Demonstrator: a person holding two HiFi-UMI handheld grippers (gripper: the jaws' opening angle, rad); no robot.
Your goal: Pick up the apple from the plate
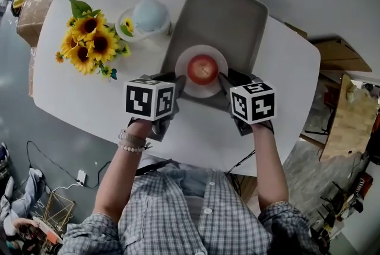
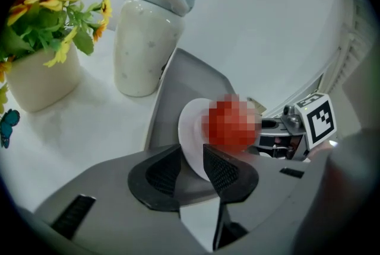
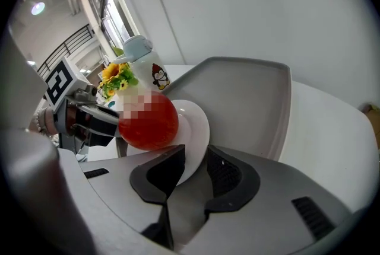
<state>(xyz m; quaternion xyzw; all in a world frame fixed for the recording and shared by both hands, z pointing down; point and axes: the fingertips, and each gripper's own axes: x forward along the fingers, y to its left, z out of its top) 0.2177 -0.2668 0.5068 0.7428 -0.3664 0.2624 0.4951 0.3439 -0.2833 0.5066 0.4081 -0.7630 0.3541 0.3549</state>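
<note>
A red apple [image 1: 202, 68] sits on a small white plate [image 1: 202, 91] at the near end of a grey tray [image 1: 225, 16]. My left gripper [image 1: 177, 79] holds the plate's left rim and my right gripper [image 1: 224, 79] holds its right rim. In the left gripper view the plate [image 2: 190, 129] runs edge-on between the jaws of the left gripper [image 2: 193, 165], with the apple [image 2: 233, 124] just beyond. The right gripper view shows the right gripper [image 3: 196, 168] closed over the plate [image 3: 196, 123] beside the apple [image 3: 148, 122]. Whether the plate rests on the tray or is lifted is unclear.
On the white table [image 1: 83, 99] a bunch of sunflowers [image 1: 89, 43] stands at the left, with a pale blue-lidded jug [image 1: 150, 16] next to the tray. A cardboard box [image 1: 35, 5] lies beyond the table's far left corner. The table's near edge is just below the grippers.
</note>
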